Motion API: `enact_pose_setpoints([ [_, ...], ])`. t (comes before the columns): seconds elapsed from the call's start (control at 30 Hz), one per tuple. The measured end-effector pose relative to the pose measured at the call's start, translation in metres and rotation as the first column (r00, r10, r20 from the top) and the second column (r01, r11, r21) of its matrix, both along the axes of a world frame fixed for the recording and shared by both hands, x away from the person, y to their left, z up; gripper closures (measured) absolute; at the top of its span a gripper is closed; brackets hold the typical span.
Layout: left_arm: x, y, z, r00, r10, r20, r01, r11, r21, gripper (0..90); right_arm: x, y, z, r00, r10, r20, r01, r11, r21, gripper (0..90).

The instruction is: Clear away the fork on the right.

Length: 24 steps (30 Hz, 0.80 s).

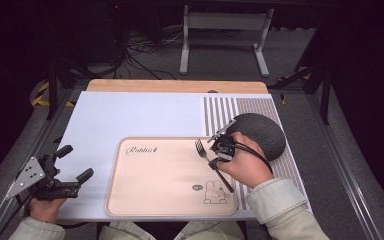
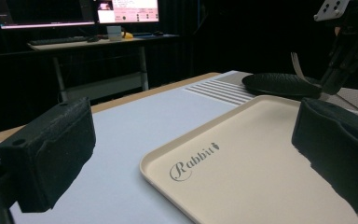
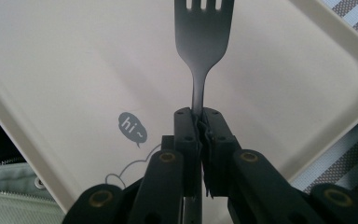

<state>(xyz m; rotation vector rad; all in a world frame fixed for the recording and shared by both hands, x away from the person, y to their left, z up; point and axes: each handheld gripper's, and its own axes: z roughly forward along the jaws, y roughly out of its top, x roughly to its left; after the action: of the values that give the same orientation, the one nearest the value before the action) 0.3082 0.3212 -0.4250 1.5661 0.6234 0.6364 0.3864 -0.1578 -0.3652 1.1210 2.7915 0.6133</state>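
Observation:
A dark metal fork (image 3: 203,42) is clamped at its neck by my right gripper (image 3: 200,135), which is shut on it. Its tines point out over the beige rabbit tray (image 3: 74,70). From the high view, the fork (image 1: 202,149) hangs above the tray's (image 1: 155,200) right part, with the right gripper (image 1: 216,159) beside a dark grey round plate (image 1: 260,134). My left gripper (image 1: 76,161) is open near the table's left front edge and holds nothing. Its pads (image 2: 51,154) frame the tray (image 2: 261,154), and the fork (image 2: 297,65) and plate (image 2: 279,85) lie beyond.
A white mat with a grey striped right part (image 1: 220,112) covers the wooden table (image 1: 175,86). The tray carries a "Rabbit" word (image 1: 141,150) and a rabbit drawing (image 1: 215,192). Metal frames and cables stand on the floor beyond the table.

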Motion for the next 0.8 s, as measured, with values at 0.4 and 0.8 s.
enact_pose_setpoints([
  [0.4, 0.0, 0.0, 0.0, 1.0, -0.001, 0.0, 0.001, 1.0, -0.004, 0.3, 0.005, 0.011, -0.015, 0.9977, -0.031, -0.06, 0.031, 1.0, -0.004, 86.3],
  [0.8, 0.0, 0.0, 0.0, 1.0, -0.002, 0.0, 0.002, 1.0, -0.003, 0.3, 0.012, 0.014, -0.03, 0.9941, -0.064, -0.087, 0.065, 0.998, 0.008, 85.9],
])
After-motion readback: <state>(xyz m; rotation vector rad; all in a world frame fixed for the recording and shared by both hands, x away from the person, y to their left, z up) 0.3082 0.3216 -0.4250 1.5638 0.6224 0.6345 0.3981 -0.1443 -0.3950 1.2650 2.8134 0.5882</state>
